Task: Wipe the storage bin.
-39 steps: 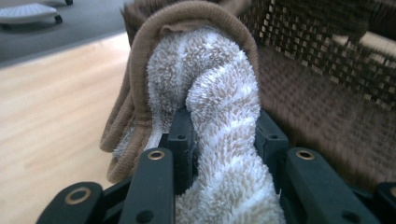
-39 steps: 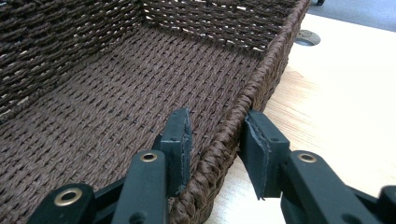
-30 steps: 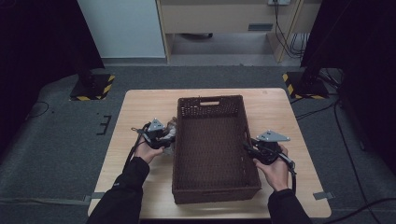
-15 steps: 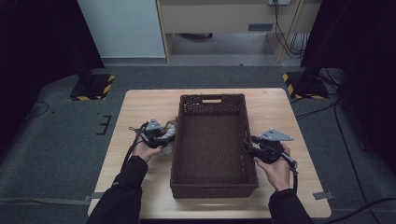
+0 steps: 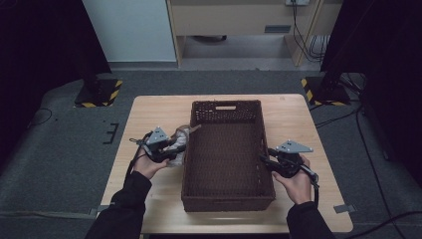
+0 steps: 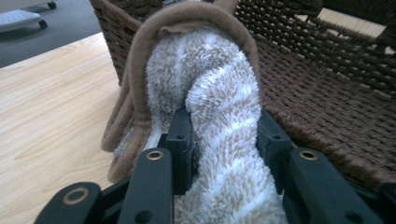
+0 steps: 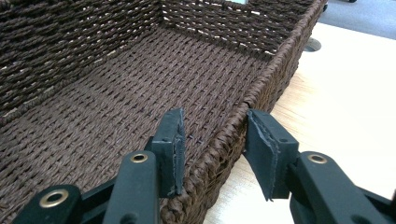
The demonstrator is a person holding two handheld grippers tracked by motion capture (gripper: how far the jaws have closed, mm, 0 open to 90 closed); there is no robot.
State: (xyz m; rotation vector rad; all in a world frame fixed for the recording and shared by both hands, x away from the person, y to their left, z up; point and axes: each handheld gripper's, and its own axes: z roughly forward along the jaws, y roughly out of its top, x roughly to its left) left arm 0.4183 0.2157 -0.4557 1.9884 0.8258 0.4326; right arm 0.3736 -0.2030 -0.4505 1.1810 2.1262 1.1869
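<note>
A dark brown woven basket (image 5: pixel 226 105) stands in the middle of the light wooden table (image 5: pixel 154 112). My left gripper (image 5: pixel 180 147) is shut on a beige and white striped towel (image 5: pixel 181 135) with a brown hem, held up against the outside of the basket's left wall. In the left gripper view both pads squeeze the towel (image 6: pixel 205 79) between them (image 6: pixel 224 135). My right gripper (image 5: pixel 263 160) straddles the basket's right wall (image 7: pixel 280 51). Its jaws (image 7: pixel 215 135) have just been opening, one pad inside and one outside, and neither presses on the rim.
Bare tabletop lies on both sides of the basket and behind it. The basket's floor (image 7: pixel 140 84) holds nothing. Beyond the table are grey carpet, two black stands with yellow-black bases (image 5: pixel 98 94), and a wooden cabinet with cables (image 5: pixel 303 35).
My left gripper has carried the towel a little up and toward the basket's left rim. The right hand has stayed at the right wall.
</note>
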